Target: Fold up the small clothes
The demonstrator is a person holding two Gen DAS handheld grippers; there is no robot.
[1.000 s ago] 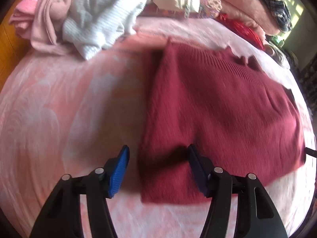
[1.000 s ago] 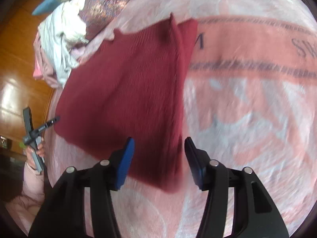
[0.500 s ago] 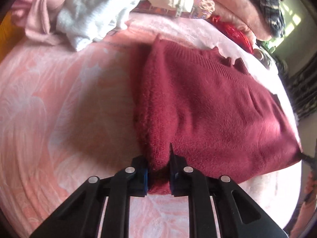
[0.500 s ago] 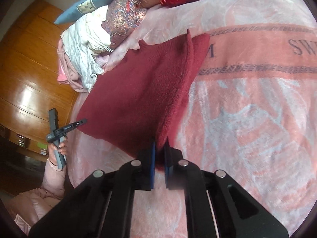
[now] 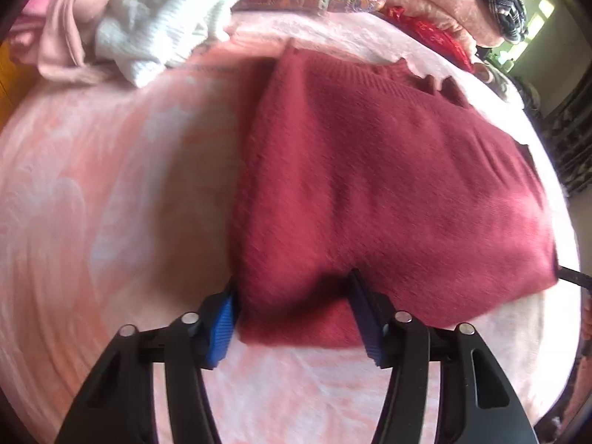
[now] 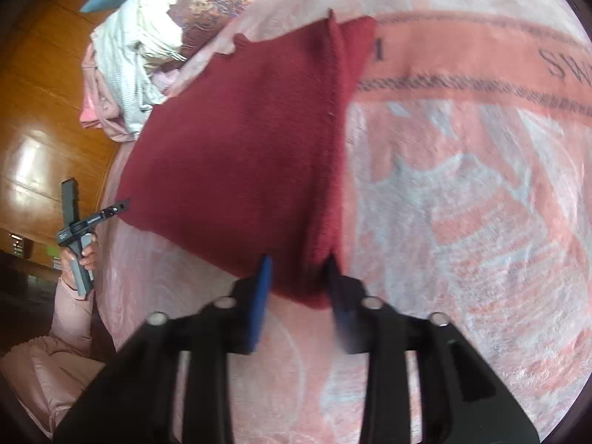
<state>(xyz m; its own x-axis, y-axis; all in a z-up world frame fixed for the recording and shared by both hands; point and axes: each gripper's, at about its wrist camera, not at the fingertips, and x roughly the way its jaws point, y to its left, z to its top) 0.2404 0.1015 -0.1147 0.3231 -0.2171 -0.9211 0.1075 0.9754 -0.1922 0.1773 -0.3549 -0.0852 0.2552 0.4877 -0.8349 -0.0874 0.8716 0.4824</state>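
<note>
Pink bed (image 5: 111, 185) bears folded sweater (image 5: 388, 185); left hand-held gripper (image 5: 292, 318) and right hand-held gripper (image 6: 298, 296) opening, near corners between unpressed pads, releasing laid fold.

Bright daylight enters from a window (image 5: 532, 18) at the upper right of the left view; glare gleams on the wooden floor (image 6: 33, 155); both fisheye views bend at dark rims; the right claw (image 6: 298, 288) is motion-blurred.

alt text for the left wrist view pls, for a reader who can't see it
The left gripper, jaws opening, straddles the near corner of a folded dark red sweater on a pink blanket. A heap of white and pink clothes lies at the far edge.
</note>
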